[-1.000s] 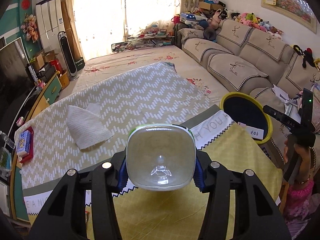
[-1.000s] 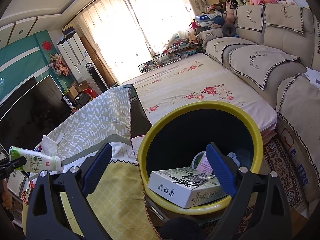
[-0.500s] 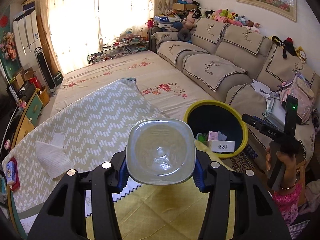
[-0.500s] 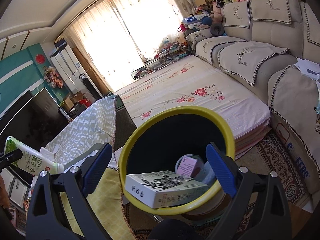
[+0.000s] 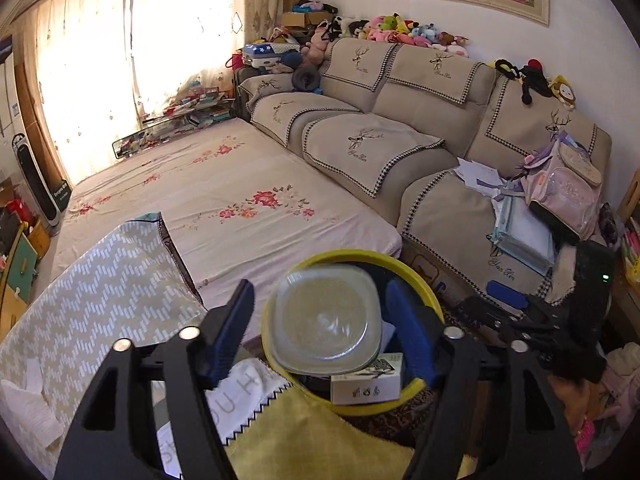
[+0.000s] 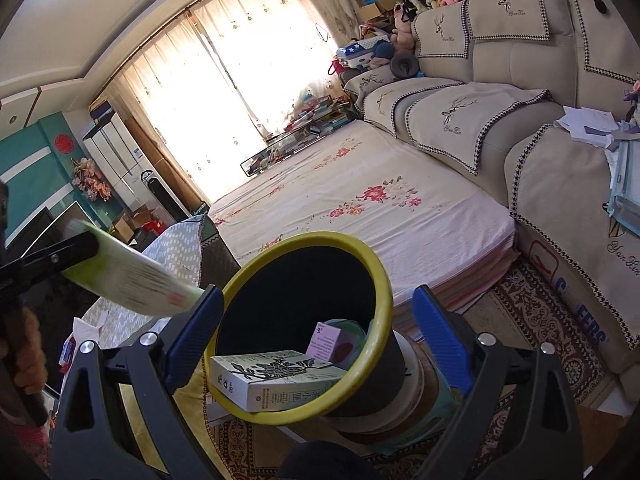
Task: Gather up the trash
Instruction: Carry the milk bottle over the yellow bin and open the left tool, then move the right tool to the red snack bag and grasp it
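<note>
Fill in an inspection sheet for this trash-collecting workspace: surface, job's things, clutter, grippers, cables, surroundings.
Surface: covered by a yellow cloth and a chevron cloth.
Job's things: bottle over the yellow-rimmed bin; box and pink pack inside the bin.
Clutter: tissue on the chevron cloth.
Grippers: left gripper jaws have just been opening, bottle between them, not pressed; right gripper open, empty, by the bin.
Cables: nothing seen.
Surroundings: sofa, floral mattress, plush toys, rug.
</note>
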